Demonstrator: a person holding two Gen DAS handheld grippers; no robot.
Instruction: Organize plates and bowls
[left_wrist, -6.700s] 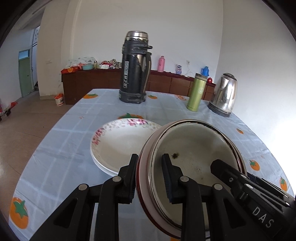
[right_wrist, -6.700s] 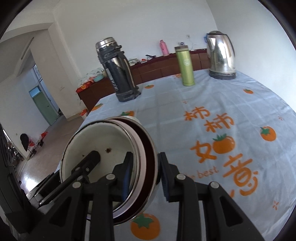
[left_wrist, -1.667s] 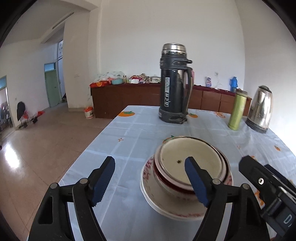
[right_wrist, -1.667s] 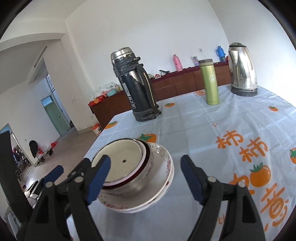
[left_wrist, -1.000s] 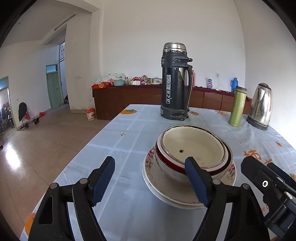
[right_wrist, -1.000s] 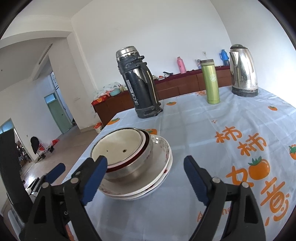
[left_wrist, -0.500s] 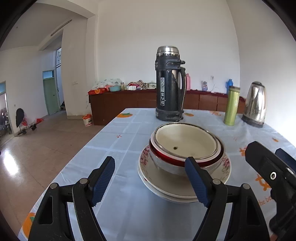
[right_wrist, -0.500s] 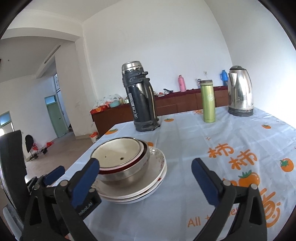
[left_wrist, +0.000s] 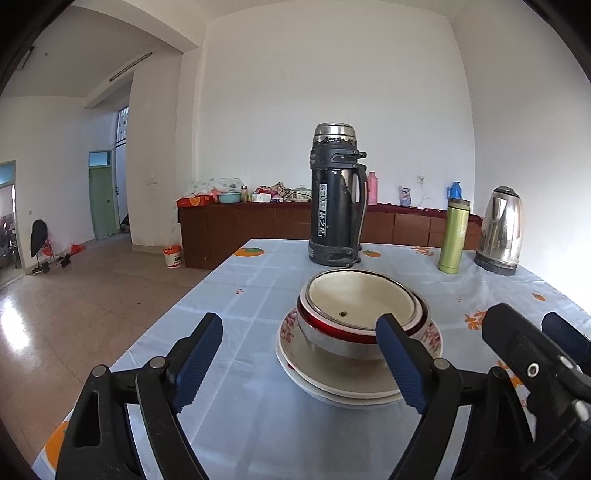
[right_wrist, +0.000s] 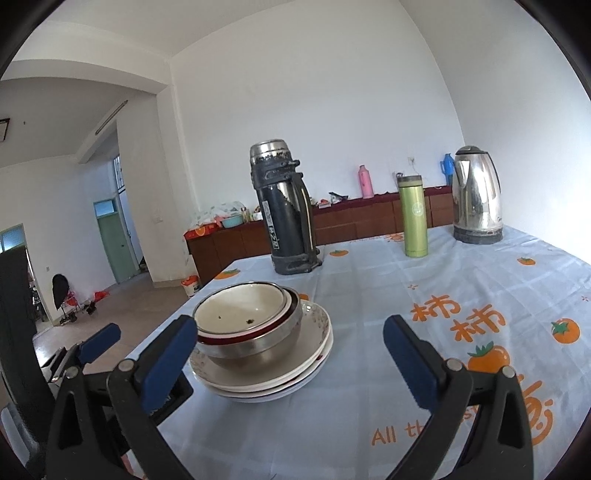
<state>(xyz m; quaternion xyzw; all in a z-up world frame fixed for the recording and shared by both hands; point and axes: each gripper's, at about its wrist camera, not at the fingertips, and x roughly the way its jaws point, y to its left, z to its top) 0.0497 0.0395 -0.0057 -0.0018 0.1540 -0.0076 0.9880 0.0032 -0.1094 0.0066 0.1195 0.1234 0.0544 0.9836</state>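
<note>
Two nested bowls, white enamel inside with a red band and a steel shell, sit on a stack of flowered plates on the blue tablecloth. My left gripper hovers just short of the stack, its jaws opening, with nothing pressed between the blue pads. In the right wrist view the same bowls and plates lie ahead and left of my right gripper, which stands wide open and empty. Each gripper shows at the edge of the other's view.
A tall black thermos stands behind the stack. A green flask and a steel kettle stand at the back right. The table's left edge drops to a tiled floor. The cloth carries an orange print.
Both grippers, earlier shut on the bowls' rim, let go and drew back from the stack. Their jaws have spread wider. The bowls now rest on the plates.
</note>
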